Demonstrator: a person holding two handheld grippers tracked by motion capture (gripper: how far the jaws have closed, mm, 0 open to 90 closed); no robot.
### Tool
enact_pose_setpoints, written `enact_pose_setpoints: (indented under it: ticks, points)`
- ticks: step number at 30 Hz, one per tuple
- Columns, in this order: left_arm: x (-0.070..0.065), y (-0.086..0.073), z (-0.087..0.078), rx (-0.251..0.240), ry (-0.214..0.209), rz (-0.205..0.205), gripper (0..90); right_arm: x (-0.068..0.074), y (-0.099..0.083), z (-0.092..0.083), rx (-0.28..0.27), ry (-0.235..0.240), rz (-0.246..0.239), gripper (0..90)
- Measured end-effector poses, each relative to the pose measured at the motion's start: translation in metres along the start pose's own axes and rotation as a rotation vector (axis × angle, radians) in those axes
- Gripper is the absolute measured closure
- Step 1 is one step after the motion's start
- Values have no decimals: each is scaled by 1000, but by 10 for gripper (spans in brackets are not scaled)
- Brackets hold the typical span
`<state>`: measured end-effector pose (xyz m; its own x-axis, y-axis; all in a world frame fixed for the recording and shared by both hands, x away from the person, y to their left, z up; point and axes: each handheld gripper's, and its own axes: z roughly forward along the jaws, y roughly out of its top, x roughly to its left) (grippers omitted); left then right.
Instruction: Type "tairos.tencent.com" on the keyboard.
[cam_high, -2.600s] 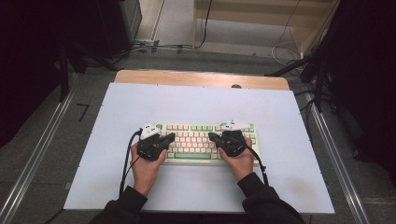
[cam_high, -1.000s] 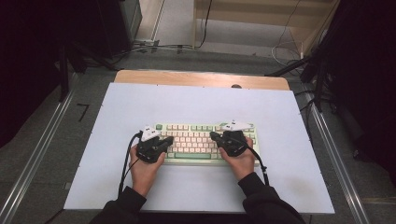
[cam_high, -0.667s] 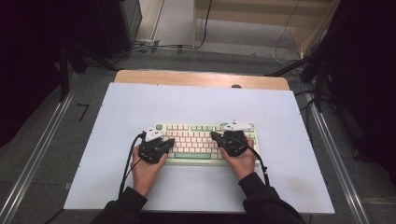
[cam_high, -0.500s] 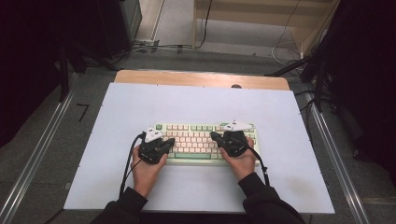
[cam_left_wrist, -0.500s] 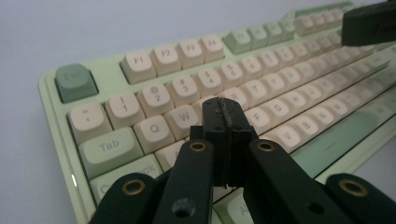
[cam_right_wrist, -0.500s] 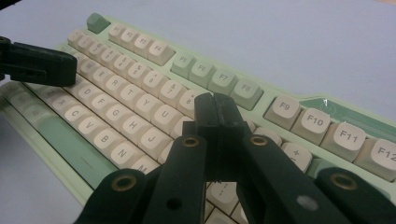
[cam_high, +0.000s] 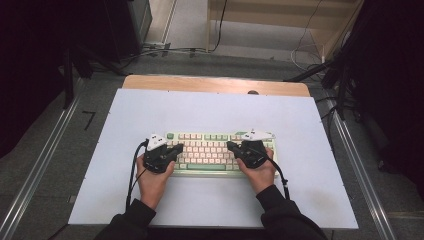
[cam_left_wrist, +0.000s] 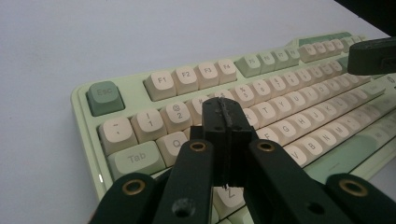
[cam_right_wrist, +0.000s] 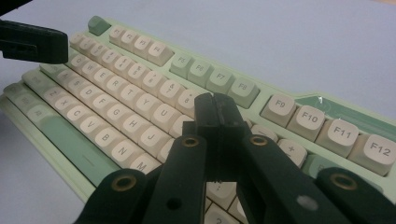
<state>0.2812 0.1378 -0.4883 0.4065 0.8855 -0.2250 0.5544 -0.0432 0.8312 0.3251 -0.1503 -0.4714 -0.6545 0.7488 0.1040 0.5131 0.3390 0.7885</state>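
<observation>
Green and cream keyboard (cam_high: 216, 152) sits square on the white table (cam_high: 125, 195), a bit nearer the front edge than the back. Its two ends are covered by the hands from above, so a few keys are hidden there. Left gripper (cam_left_wrist: 225, 121) has its jaws pressed together, hovering over the W/E keys; can't tell if it actually touches. Right gripper (cam_right_wrist: 217, 116) is clamped together too, nothing pinched, over the number row near 9
</observation>
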Motion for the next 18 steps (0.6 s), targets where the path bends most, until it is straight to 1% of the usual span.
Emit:
enact_pose_setpoints:
  ticks: [4, 7, 11, 18]
  points:
    - [-1, 1, 0, -1, -4, 12, 900, 1, -2, 0, 8, -5, -9, 883]
    - [1, 1, 0, -2, 2, 5, 900, 0, -2, -2, 1, -3, -5, 883]
    - [1, 1, 1, 0, 5, 10, 900, -1, -2, -3, 2, -12, -10, 883]
    - [2, 1, 1, -1, 5, 9, 900, -3, -3, -6, 0, -15, -7, 883]
